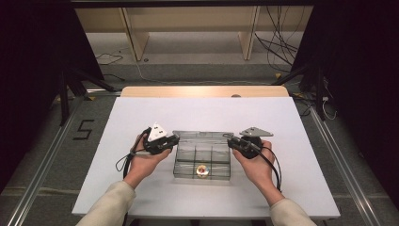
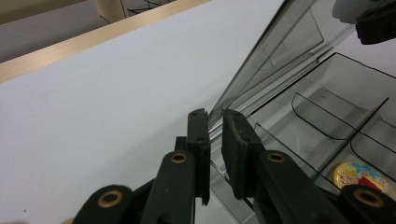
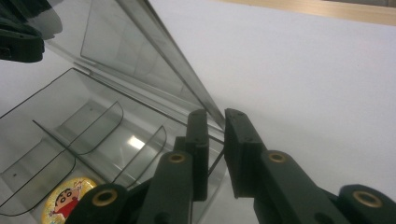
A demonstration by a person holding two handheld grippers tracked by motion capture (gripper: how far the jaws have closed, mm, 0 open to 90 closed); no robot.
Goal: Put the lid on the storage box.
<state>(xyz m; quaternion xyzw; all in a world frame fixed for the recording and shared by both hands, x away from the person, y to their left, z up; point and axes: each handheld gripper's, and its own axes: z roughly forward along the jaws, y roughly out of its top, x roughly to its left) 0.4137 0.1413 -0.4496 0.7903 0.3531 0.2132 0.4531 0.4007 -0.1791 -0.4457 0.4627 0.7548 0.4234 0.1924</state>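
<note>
The clear box [image 1: 202, 160] sits in the middle of the white table [image 1: 141, 188], w/ its lid [image 1: 202, 137] tipped up at the back. Inside are little walls that make small rooms. A round cartoon badge [image 1: 203, 170] lies in the front middle room.

The left gripper [image 1: 175, 139] pinches the lid's left edge; its jaws are squeezed tight on the thin plastic. The right gripper [image 1: 230, 138] does the same on the lid's right edge. Both grips are small, just at the corners.

What could go wrong: the plastic is thin & slick, so it may slip out if one hand pulls faster than the other. Then the lid could twist or snap down. A hard tug could also drag the whole box & make the badge jump to another room.
</note>
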